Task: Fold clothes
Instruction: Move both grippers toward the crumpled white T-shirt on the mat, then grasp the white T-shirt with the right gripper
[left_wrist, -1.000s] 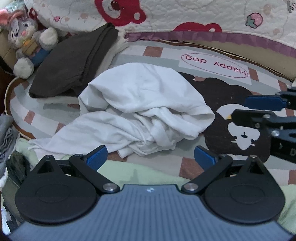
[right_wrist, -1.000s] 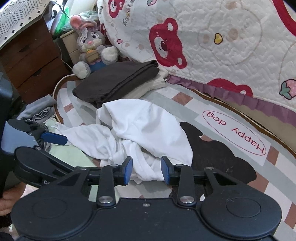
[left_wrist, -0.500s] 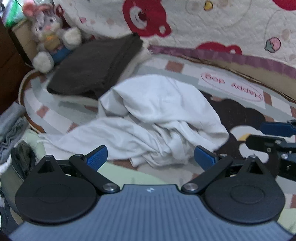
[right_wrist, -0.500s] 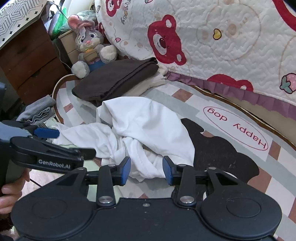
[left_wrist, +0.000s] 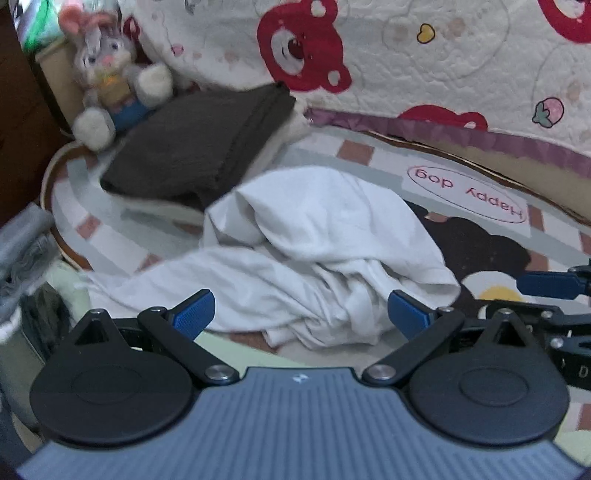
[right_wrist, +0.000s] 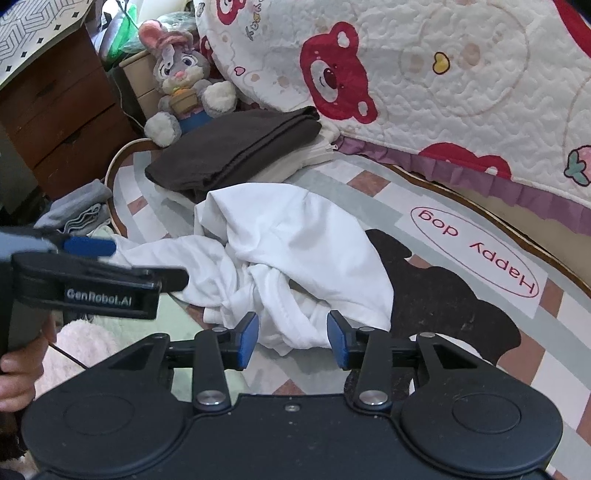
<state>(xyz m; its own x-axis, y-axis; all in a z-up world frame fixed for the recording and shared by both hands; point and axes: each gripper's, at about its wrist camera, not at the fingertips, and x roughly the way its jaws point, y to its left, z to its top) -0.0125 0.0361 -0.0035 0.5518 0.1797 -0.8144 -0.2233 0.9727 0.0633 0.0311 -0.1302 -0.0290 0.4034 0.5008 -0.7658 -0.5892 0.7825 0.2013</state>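
Note:
A crumpled white garment (left_wrist: 317, 258) (right_wrist: 295, 258) lies in a heap on a checked mat with a black dog print (right_wrist: 443, 295). My left gripper (left_wrist: 300, 310) is open wide, hovering just short of the garment's near edge, nothing between its blue pads. My right gripper (right_wrist: 291, 336) is open partway, its pads on either side of the garment's near hem without closing on it. In the right wrist view the left gripper (right_wrist: 110, 258) shows at the left, held by a hand (right_wrist: 14, 376). The right gripper's fingers (left_wrist: 546, 284) appear at the right edge of the left wrist view.
A folded dark brown garment (right_wrist: 236, 147) rests on pale folded cloth at the back left. A plush rabbit (right_wrist: 184, 88) sits behind it. A quilt with red bears (right_wrist: 424, 74) rises along the back. Grey clothes (right_wrist: 77, 214) and a wooden dresser (right_wrist: 55, 122) stand at left.
Both grippers have moved forward toward the white garment. The left gripper has swung right and tilted up. The right gripper's pads have spread slightly and now flank the hem.

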